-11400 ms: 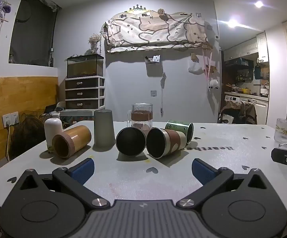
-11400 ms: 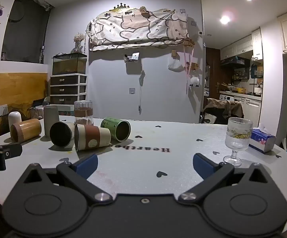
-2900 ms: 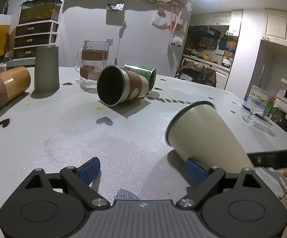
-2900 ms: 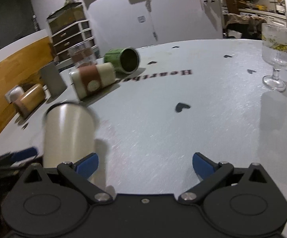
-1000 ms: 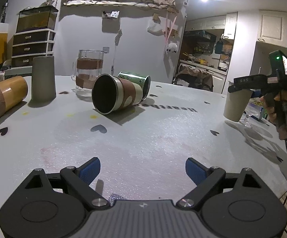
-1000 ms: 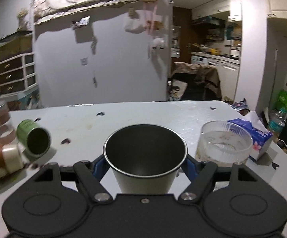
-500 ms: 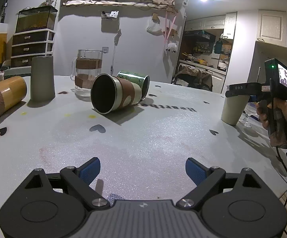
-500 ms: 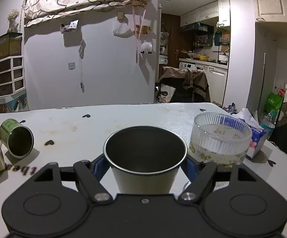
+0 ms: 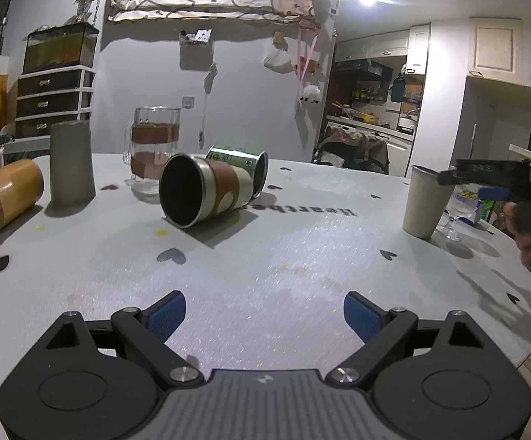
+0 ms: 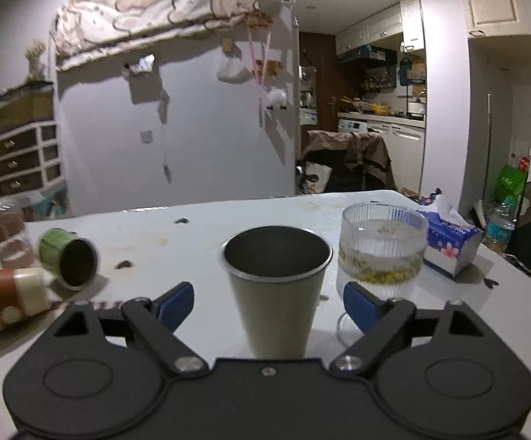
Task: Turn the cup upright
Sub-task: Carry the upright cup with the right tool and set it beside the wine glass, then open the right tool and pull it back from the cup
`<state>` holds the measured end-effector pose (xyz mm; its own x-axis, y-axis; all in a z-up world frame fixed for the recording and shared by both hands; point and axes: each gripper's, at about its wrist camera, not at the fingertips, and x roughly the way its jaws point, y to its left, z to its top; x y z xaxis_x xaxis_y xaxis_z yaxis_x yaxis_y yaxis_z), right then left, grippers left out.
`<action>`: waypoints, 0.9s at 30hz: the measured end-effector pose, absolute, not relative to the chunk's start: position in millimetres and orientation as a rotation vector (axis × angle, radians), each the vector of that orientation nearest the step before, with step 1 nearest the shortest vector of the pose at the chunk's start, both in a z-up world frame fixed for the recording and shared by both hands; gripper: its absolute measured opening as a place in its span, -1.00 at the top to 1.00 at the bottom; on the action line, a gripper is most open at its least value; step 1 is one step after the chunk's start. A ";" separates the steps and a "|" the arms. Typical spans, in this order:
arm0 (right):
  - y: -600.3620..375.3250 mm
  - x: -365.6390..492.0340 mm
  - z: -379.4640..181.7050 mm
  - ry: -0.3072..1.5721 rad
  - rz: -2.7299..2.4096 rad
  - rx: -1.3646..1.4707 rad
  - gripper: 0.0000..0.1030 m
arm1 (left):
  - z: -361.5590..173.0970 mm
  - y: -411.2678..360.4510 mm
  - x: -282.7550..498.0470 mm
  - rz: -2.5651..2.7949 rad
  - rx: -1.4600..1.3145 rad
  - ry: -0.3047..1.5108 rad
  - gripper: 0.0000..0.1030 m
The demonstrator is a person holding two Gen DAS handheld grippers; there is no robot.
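Observation:
A cream metal cup point(image 10: 276, 293) stands upright on the grey table point(image 10: 192, 227), mouth up. My right gripper point(image 10: 269, 302) is open, with a blue pad on each side of the cup and apart from it. In the left wrist view the same cup point(image 9: 424, 201) stands at the right, with the right gripper point(image 9: 485, 183) beside its rim. My left gripper point(image 9: 263, 313) is open and empty over the near table. A brown-banded cup point(image 9: 199, 194), a green cup point(image 9: 239, 168) and a yellow cup point(image 9: 5, 198) lie on their sides.
A stemmed glass point(image 10: 379, 249) stands just right of the cream cup, with a tissue box point(image 10: 448, 242) behind it. A grey tumbler point(image 9: 71, 163) and a glass mug point(image 9: 153, 154) stand at the back left. The table edge runs along the right.
My right gripper has opened and let go of the cream cup, which now stands on the table. The right gripper has drawn back a little. The left gripper has hardly moved.

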<state>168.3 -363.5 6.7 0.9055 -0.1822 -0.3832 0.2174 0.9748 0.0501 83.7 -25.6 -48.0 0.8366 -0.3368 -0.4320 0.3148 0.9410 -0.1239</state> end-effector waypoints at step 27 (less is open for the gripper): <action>-312.8 2.6 -31.4 0.205 -0.279 0.043 -1.00 | -29.2 -63.6 62.5 -0.365 0.035 0.320 -1.00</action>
<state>2.6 -312.8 -31.4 0.9406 -0.2693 -0.2068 0.2780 0.9605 0.0138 62.5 -63.6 -29.2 0.8845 -0.3450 -0.3140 0.3561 0.9342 -0.0233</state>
